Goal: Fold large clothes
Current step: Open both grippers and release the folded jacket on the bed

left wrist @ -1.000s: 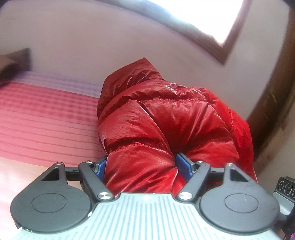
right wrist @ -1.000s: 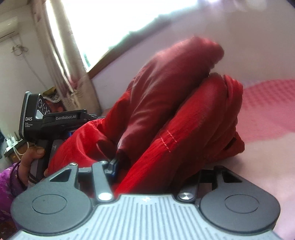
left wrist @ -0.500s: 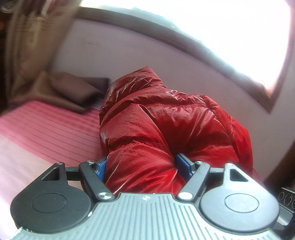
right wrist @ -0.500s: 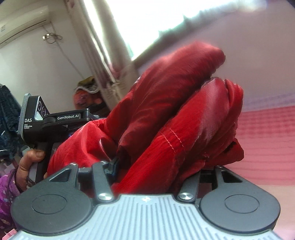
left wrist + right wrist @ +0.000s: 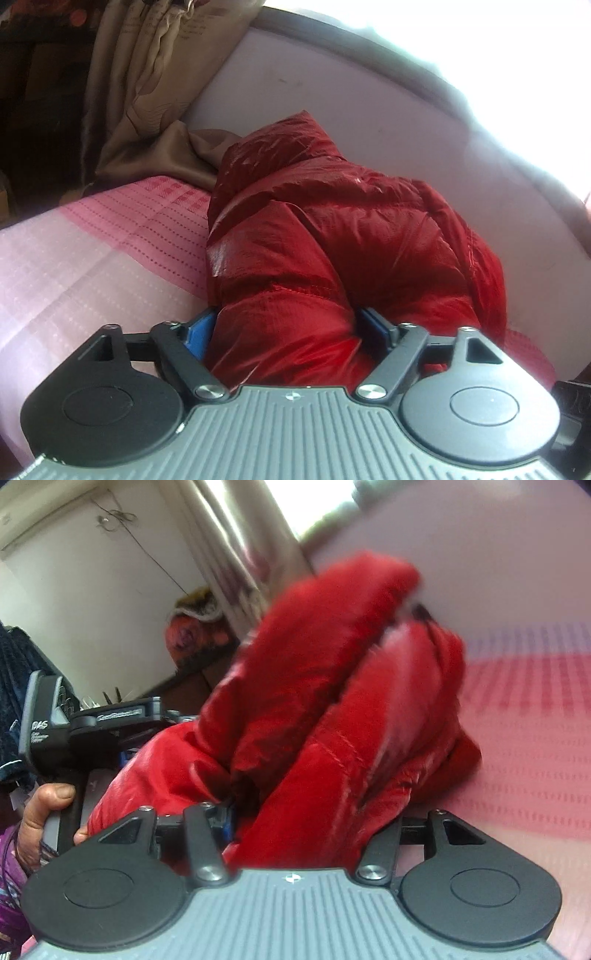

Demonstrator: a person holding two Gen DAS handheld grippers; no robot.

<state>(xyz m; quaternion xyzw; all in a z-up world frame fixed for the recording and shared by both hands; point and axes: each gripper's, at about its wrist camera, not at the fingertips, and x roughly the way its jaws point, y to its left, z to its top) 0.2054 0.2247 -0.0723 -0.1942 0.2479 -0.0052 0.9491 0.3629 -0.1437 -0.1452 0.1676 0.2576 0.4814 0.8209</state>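
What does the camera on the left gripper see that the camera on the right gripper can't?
Only the left wrist view shows the brown satin cloth on the bed. Only the right wrist view shows the person's hand holding the left gripper, and the white wall. Both show the shiny red puffer jacket between opening jaws, on the pink striped bedspread.

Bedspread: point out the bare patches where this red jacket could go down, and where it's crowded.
Left wrist view: the pink bedspread lies bare left of the red jacket, between the brown curtain and the left hand-held gripper, whose jaws are opening around the jacket. Right wrist view: bare bedspread right of the jacket. Crowded: the curtain corner, and the side where both grippers meet.
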